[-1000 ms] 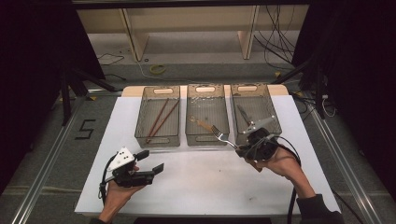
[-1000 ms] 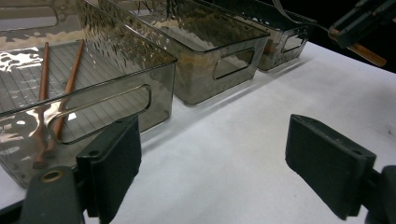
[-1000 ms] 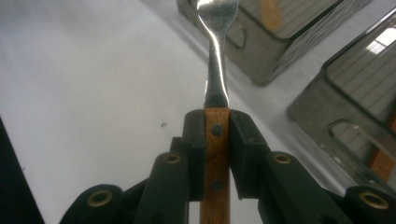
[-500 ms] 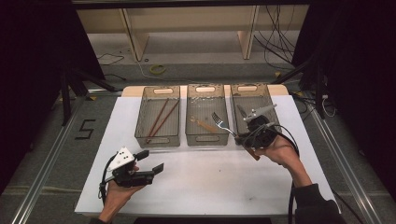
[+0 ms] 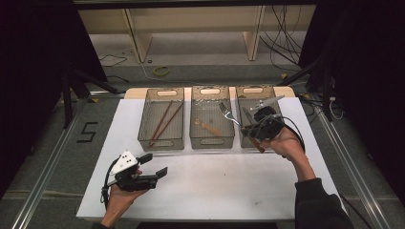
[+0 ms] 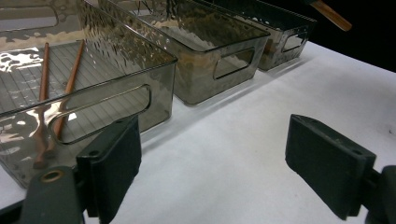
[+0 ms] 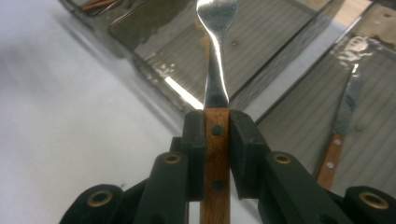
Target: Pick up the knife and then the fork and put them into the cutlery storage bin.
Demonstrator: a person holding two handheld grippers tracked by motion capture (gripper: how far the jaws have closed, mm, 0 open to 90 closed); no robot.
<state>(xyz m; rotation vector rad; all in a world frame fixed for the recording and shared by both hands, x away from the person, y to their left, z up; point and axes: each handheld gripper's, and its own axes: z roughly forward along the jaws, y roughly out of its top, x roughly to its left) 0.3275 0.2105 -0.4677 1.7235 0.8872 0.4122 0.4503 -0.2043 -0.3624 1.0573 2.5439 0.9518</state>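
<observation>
Nearest to me is my left gripper [image 5: 152, 173], sitting low over the near left part of the white table [image 5: 229, 191]. Its jaws are spread wide with nothing between them, just bare tabletop showing in the gap in the left gripper view. It points toward the bins, with the left bin's near wall just past the jaw tips.

Further out on the right, my right gripper [image 5: 248, 129] is up off the table, around the near edge of the right bin [image 5: 255, 90]. Its jaws are narrow and clamped on the wooden handle of a fork [image 7: 215, 70]. The right gripper view shows the pads pressing both sides of the riveted handle, with the metal neck running straight out ahead. In the high view the fork's tines [image 5: 223, 109] reach left and far, ending up over the right wall of the middle bin [image 5: 211, 142]. So the fork is in the air, held, not touching any bin as far as I can tell.

Then the three clear smoky bins in a row across the far half of the table. Left bin [image 5: 160, 142] has two brown chopsticks [image 5: 164, 121] lying lengthwise. Middle one holds a wooden-handled piece [image 5: 208, 127], can't tell exactly what. In the right bin a knife [image 7: 337, 135] with a wooden handle lies on the ribbed floor.
</observation>
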